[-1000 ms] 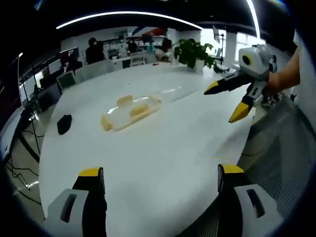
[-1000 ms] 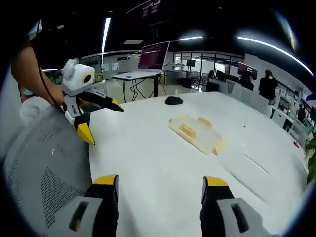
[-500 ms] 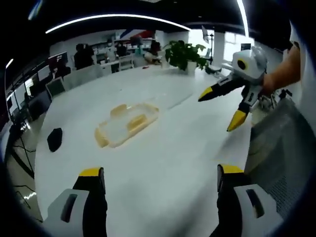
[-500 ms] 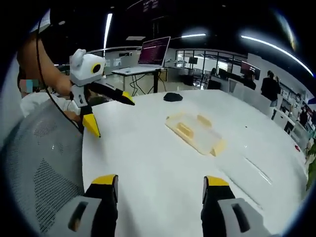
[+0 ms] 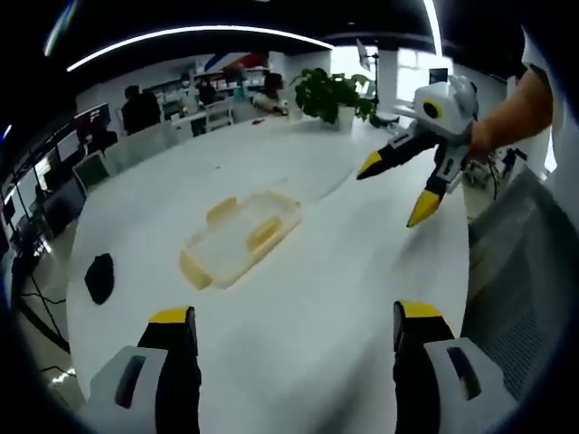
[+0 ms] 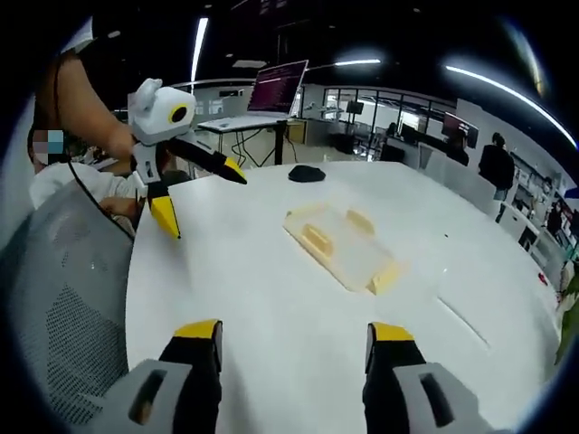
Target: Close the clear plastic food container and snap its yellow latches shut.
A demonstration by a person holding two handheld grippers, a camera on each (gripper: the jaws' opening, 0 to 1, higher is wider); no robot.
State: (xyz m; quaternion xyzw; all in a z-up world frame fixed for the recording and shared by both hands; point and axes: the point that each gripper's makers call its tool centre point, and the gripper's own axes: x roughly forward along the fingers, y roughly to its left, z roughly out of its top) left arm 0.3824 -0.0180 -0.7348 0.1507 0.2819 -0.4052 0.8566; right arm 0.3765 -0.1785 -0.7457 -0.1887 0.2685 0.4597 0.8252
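A clear plastic food container with yellow latches (image 5: 238,237) lies flat near the middle of the white table (image 5: 308,298); the right gripper view has the container (image 6: 339,245) ahead, slightly right. My left gripper (image 5: 288,316) is open, well short of it, nothing between the jaws. My right gripper (image 6: 288,332) is also open and empty, likewise short of the container. The right gripper (image 5: 398,192) appears in the left gripper view at the upper right, held by a hand, jaws apart. The left gripper (image 6: 199,197) enters the right gripper view at the upper left, jaws apart.
A small black object (image 5: 99,276) lies on the table left of the container; the same object (image 6: 306,173) sits beyond it in the right gripper view. A potted plant (image 5: 332,93) stands at the table's far end. A grey mesh chair (image 6: 63,298) is close by. People and desks are behind.
Both cameras have moved forward over the table, so the container looks nearer. Both grippers stay open; the container has not moved.
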